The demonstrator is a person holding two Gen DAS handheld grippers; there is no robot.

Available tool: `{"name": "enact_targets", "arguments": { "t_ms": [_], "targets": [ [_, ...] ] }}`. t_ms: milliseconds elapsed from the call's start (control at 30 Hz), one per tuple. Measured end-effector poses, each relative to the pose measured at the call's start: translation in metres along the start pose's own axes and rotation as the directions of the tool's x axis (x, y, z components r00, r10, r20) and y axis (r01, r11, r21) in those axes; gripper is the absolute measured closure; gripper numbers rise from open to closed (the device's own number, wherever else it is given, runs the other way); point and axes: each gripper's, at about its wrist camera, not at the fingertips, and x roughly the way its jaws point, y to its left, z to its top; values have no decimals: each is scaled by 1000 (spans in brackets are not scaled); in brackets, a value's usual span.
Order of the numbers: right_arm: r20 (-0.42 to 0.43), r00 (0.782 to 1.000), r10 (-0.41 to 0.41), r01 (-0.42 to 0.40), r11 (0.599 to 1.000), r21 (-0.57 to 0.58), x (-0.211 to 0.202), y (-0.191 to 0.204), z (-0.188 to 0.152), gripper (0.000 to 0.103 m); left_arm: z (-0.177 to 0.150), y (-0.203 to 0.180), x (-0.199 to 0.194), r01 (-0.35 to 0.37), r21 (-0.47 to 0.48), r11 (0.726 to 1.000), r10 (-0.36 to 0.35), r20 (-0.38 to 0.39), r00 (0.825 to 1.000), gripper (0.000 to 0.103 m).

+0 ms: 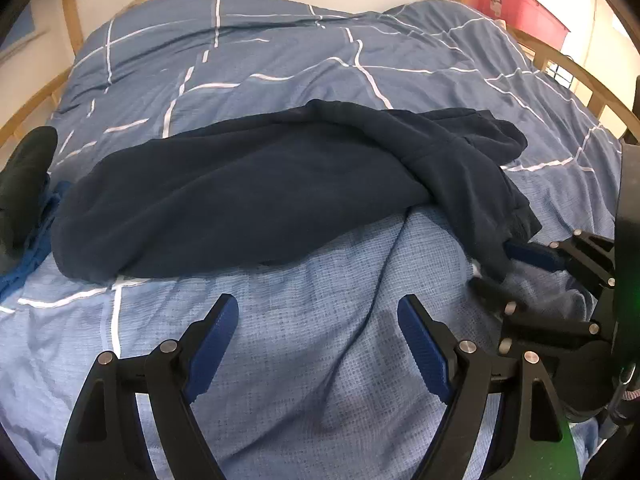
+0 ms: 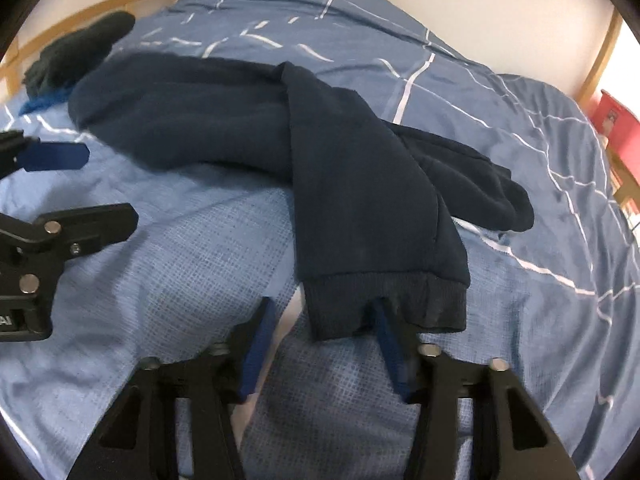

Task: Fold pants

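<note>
Dark navy fleece pants lie across the blue bed, waist end at the left, one leg bent toward the near right; they also show in the right wrist view. My left gripper is open and empty, above bare duvet just in front of the pants. My right gripper is open at the ribbed leg cuff; its right finger pokes under the cuff, the left finger is beside it. In the left wrist view the right gripper sits at that cuff.
The blue duvet with white lines covers the bed. A dark garment pile lies at the left edge over a bright blue cloth. A wooden bed frame rings the bed; a red box stands beyond it at the right.
</note>
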Motion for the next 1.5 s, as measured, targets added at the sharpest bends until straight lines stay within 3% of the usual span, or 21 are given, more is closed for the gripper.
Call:
{"name": "enact_targets", "arguments": {
  "t_ms": [67, 133, 233, 333, 467, 700, 900, 1200, 1300, 1333, 1433, 1500],
  "targets": [
    [5, 1000, -21, 21, 1000, 19, -3, -5, 1, 82, 1, 0, 0, 1, 1, 1000, -1, 3, 1000, 22],
    [19, 1000, 8, -9, 998, 64, -10, -15, 1, 90, 3, 0, 0, 3, 2, 1000, -3, 9, 1000, 22],
    [92, 996, 15, -26, 992, 126, -34, -33, 6, 95, 9, 2, -6, 4, -4, 1000, -4, 37, 999, 22],
    [165, 986, -16, -17, 980, 200, -60, -62, 25, 96, 22, 1, -11, -8, -3, 1000, 8, 74, 997, 22],
    [192, 978, -80, 22, 958, 285, -69, -108, 66, 96, 44, -1, -13, -15, -7, 1000, 15, 106, 994, 22],
    [113, 986, -121, 79, 944, 319, -20, -157, 122, 96, 72, -10, 0, -35, -2, 999, 35, 129, 991, 22],
    [22, 994, -109, 96, 938, 334, 30, -179, 129, 96, 83, -17, 23, -29, -6, 1000, 29, 102, 994, 22],
    [-42, 994, -97, 105, 909, 403, 66, -190, 106, 95, 86, -23, 49, -22, -18, 1000, 23, 66, 998, 22],
    [-55, 989, -136, 146, 878, 456, 61, -199, 96, 79, 86, -22, 47, -16, -33, 999, 19, 69, 997, 22],
    [-49, 988, -144, 150, 864, 481, 56, -202, 92, 67, 86, -22, 46, -16, -34, 999, 18, 71, 997, 22],
    [64, 988, -140, 80, 820, 567, 28, -205, 74, 65, 84, -21, 38, -30, -36, 999, 33, 101, 994, 22],
    [158, 980, -123, -8, 765, 644, 8, -205, 53, 65, 84, -22, 34, -39, -40, 998, 44, 122, 992, 20]
  ]
}}
